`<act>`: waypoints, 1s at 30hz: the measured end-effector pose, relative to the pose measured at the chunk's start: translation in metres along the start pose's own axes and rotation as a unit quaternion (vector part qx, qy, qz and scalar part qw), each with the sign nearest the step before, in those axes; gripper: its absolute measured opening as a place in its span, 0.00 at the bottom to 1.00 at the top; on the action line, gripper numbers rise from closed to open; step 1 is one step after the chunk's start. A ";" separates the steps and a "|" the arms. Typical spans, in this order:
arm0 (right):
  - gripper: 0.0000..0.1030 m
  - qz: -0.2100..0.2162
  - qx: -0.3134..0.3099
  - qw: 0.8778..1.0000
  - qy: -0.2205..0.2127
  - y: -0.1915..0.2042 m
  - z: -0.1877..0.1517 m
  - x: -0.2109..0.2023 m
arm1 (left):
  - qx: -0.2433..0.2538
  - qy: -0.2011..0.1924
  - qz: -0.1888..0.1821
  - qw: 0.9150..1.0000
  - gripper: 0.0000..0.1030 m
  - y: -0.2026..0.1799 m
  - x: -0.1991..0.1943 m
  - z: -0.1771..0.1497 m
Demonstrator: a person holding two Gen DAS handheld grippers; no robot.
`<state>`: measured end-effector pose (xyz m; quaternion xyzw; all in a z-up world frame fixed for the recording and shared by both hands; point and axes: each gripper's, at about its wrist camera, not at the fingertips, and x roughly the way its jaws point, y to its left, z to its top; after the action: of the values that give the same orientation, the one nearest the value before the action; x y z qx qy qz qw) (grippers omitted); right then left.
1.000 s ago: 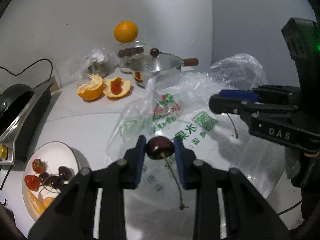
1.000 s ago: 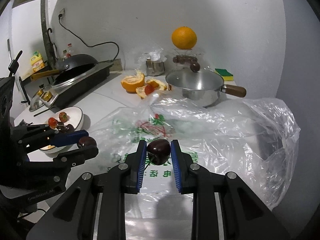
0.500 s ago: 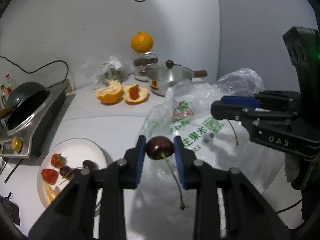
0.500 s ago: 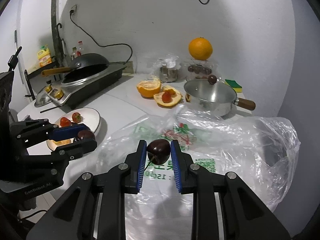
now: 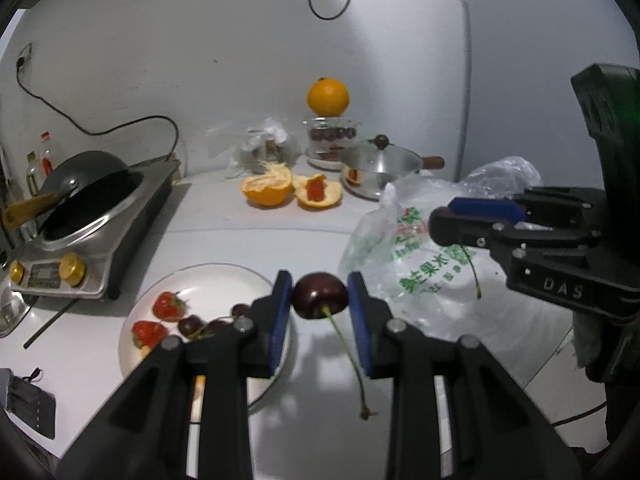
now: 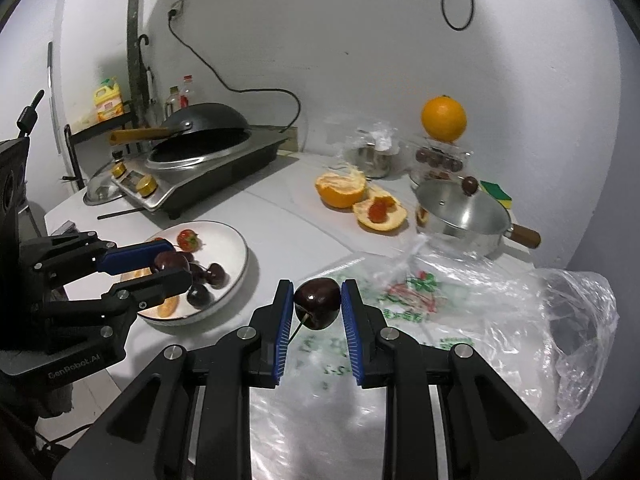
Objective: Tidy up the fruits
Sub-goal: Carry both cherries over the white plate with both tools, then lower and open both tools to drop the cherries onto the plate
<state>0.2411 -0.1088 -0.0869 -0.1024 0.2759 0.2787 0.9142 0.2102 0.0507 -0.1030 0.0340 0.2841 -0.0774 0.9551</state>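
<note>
Both claws loaded: left gripper pinches a cherry, right gripper pinches another cherry. Plate at 10 o'clock holds strawberries and cherries already. Left: drop both there; cut orange halves untouched.

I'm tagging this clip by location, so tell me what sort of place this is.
Most likely a home kitchen counter. An induction cooker carries a dark wok, a lidded steel saucepan sits near the wall, and bottles of oil and seasoning stand on a shelf behind the cooker.
</note>
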 end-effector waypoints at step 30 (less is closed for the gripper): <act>0.25 0.047 -0.049 0.998 0.014 0.093 0.036 0.053 | -0.051 -0.003 0.044 0.998 0.28 0.104 -0.016 -0.026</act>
<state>0.2418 0.0040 -0.0900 -0.1377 0.2791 0.3333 0.8900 0.2006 0.1585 -0.1142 -0.0025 0.2826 -0.0205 0.9590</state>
